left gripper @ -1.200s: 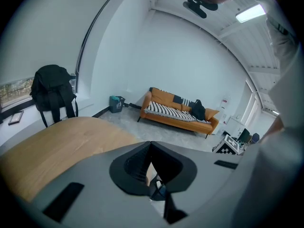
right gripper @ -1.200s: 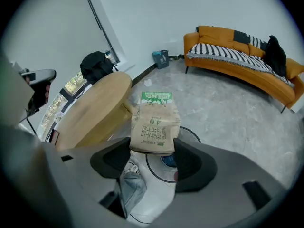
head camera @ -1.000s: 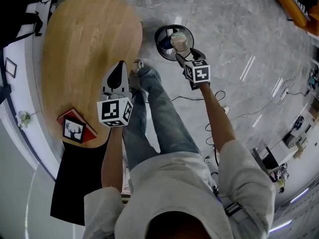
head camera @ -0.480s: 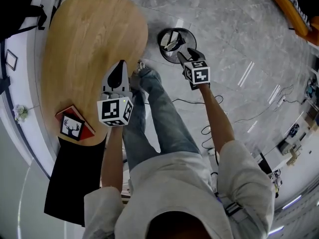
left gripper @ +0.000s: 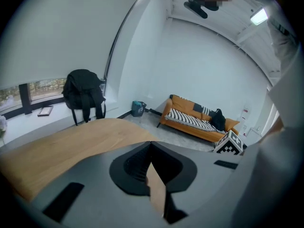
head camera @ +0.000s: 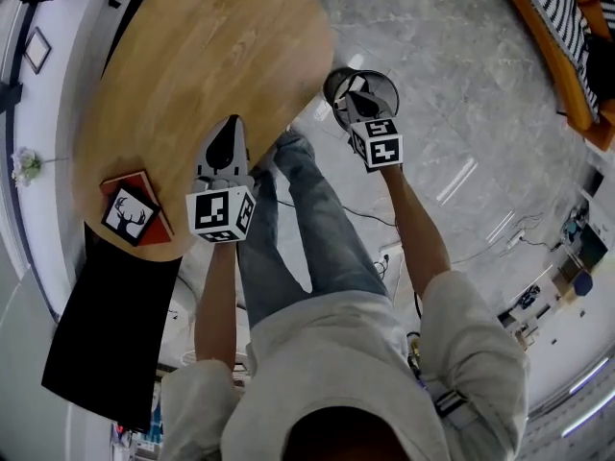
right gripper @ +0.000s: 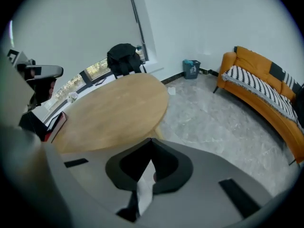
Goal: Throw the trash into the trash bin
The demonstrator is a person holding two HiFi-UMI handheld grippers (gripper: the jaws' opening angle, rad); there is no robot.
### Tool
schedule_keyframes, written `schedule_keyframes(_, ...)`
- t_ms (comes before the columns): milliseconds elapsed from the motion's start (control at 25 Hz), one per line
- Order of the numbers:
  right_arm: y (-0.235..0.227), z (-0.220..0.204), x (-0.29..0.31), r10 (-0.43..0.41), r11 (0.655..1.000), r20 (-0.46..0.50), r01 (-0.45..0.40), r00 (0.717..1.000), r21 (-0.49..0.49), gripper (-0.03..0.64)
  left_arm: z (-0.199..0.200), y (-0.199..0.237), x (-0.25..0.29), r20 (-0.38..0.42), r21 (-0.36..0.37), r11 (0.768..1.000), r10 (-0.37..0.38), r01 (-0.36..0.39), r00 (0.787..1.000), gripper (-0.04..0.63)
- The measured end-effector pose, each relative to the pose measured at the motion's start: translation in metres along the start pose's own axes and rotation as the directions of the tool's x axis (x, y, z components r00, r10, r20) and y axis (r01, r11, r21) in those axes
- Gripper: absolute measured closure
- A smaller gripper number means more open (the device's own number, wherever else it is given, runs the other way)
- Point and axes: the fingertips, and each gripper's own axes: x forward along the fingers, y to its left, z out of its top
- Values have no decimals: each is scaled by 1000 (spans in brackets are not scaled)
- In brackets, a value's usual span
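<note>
A dark round trash bin [head camera: 336,77] stands on the grey floor beside the oval wooden table [head camera: 192,65]. My right gripper [head camera: 357,97] hangs over the bin's near side and hides part of its inside. Its jaws have just been closing and now meet at the tip [right gripper: 151,140], shut, with nothing held between them. My left gripper [head camera: 231,125] hovers above the table's near edge, also shut and empty, its jaws touching at the tip [left gripper: 151,143]. No loose trash shows on the table.
A red book with a deer picture [head camera: 130,216] lies at the table's near left edge. A black chair [head camera: 110,334] stands below it. My legs [head camera: 298,219] and a floor cable [head camera: 384,229] lie between the grippers. An orange sofa [head camera: 567,36] lines the far right.
The crumpled trash left the right gripper and dropped into the bin, then those jaws closed. Both hands shifted and the view swung, so table and bin sit further right.
</note>
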Motion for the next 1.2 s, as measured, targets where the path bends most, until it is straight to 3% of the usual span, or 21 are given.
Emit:
schedule_keyframes(200, 49, 42, 14, 104, 986, 11, -102, 995, -133, 588, -3, 41, -32, 32, -80, 989, 124, -121, 992, 577)
schedule_keyframes(400, 118, 74, 24, 202, 951, 2, -196, 979, -238, 588, -7, 87, -79, 65, -157, 960, 244, -231, 968, 577)
schedule_keyframes(560, 175, 97, 38, 292, 889, -39, -286, 956, -357, 588, -15, 119, -119, 89, -232, 912, 367, -340, 926, 577)
schedule_keyframes(920, 325, 136, 31, 459, 743, -45, -411, 887, -528, 588, -47, 175, -218, 97, -344, 799, 552, -493, 828, 577)
schedule_keyframes(1040, 362, 155, 13, 503, 703, -20, -423, 864, -572, 588, -43, 186, -249, 113, -336, 779, 591, -529, 799, 577)
schedule_keyframes(1200, 396, 187, -15, 543, 684, 46, -410, 838, -604, 588, -24, 202, -287, 156, -334, 758, 631, -561, 760, 577)
